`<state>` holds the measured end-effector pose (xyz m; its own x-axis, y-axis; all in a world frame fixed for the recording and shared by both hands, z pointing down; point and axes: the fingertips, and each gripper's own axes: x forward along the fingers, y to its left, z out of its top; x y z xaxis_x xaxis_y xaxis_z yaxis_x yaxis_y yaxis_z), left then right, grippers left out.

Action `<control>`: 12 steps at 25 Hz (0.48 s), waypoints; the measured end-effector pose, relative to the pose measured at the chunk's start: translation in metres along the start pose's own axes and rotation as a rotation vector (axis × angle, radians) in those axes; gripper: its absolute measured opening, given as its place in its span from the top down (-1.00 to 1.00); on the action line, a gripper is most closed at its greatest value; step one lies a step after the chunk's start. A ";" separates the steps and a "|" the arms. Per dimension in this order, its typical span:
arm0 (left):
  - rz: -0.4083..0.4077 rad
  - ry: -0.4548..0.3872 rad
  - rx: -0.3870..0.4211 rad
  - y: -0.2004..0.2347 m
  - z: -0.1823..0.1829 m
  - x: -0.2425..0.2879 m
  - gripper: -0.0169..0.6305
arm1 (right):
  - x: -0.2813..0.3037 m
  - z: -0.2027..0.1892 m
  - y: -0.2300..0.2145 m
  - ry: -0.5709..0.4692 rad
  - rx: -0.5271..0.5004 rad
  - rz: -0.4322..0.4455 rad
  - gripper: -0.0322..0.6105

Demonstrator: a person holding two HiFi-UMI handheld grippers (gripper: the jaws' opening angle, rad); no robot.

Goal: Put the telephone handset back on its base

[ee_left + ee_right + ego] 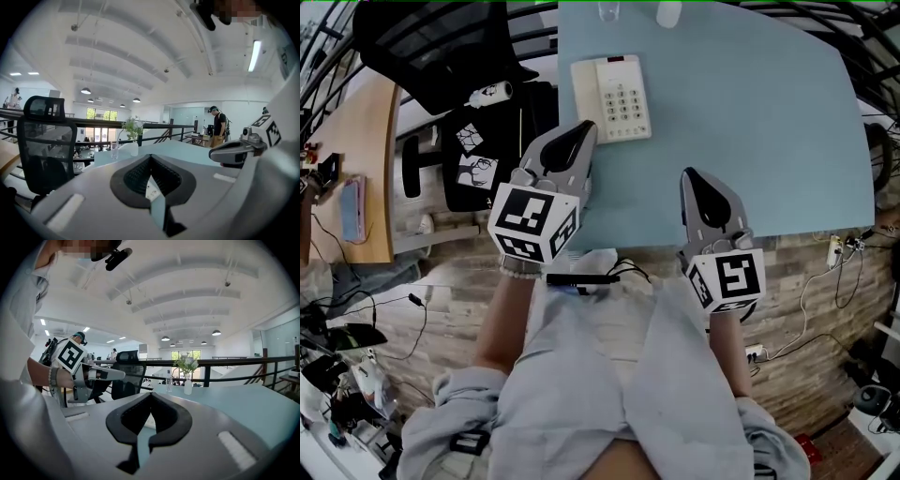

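Note:
A cream telephone (612, 98) lies on the light blue table (750, 131), near its far left part. Its handset (586, 100) rests along the left side of the base. My left gripper (579, 131) hovers just short of the phone's near edge, shut and holding nothing. To the right, my right gripper (694, 176) hangs over the table's near edge, also shut and holding nothing. In the left gripper view the left gripper (150, 157) has its jaws touching, with a sliver of the telephone (151, 190) showing below them. The right gripper (151, 394) in its own view has its tips together.
A glass (607, 9) and a white vase (668, 11) stand at the table's far edge. A black mesh office chair (441, 47) and a black seat with stickers (478, 159) are left of the table. A wooden desk (366, 169) lies further left. Cables (825, 281) trail on the floor.

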<state>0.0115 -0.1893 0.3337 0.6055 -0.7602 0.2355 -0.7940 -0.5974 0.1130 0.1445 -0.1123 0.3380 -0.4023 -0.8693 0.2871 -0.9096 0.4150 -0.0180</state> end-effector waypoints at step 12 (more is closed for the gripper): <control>-0.024 -0.056 0.036 -0.012 0.018 -0.039 0.94 | -0.019 0.022 0.000 -0.051 -0.029 -0.028 0.89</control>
<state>-0.0021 -0.1571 0.3060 0.6270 -0.7582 0.1790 -0.7775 -0.6235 0.0825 0.1493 -0.1019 0.3114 -0.3823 -0.8930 0.2376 -0.9175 0.3973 0.0170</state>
